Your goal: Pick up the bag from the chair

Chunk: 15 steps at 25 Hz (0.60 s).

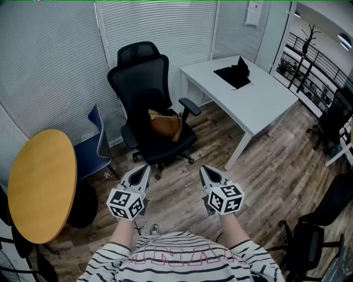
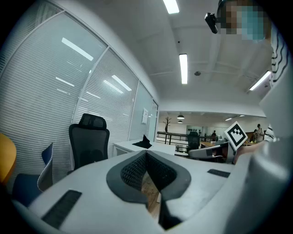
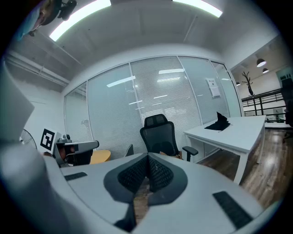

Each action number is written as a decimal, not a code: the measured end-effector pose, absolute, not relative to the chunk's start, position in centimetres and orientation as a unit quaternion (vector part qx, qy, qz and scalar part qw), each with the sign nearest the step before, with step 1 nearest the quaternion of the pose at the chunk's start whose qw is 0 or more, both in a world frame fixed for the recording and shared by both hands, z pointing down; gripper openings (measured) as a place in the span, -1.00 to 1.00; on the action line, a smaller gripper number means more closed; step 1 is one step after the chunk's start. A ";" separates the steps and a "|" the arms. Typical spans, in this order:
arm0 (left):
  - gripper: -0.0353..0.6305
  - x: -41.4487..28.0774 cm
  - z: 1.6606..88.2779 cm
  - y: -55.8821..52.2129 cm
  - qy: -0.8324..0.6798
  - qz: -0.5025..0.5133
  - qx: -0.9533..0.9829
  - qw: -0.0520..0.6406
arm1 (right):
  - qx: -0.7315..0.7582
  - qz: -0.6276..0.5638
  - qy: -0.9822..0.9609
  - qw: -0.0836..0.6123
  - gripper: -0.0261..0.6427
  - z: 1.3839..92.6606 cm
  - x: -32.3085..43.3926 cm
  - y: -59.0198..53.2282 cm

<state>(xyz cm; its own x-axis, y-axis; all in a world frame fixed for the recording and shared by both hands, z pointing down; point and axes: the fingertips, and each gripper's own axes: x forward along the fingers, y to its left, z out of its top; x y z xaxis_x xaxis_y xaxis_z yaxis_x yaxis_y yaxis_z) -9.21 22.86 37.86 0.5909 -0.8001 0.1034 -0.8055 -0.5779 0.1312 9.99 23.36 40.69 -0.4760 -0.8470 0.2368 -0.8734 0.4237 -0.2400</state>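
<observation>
Two closed pairs: the left tongs [image 1: 143, 169] and the right tongs [image 1: 204, 170] each have tips touching and grip nothing. Ahead of both, well apart, the brown bag [image 1: 164, 124] lies on the seat of the black chair [image 1: 144, 82].

Nothing can be read for certain: pink outlined lettering across the person's striped shirt [image 1: 182, 258] is too distorted, and the wall notice [image 1: 253, 12] too small
</observation>
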 end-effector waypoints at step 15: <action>-0.35 -6.8 39.3 25.6 -0.481 -0.015 0.869 0.116 | 0.523 0.205 -0.827 -0.021 -0.23 41.0 14.0 24.4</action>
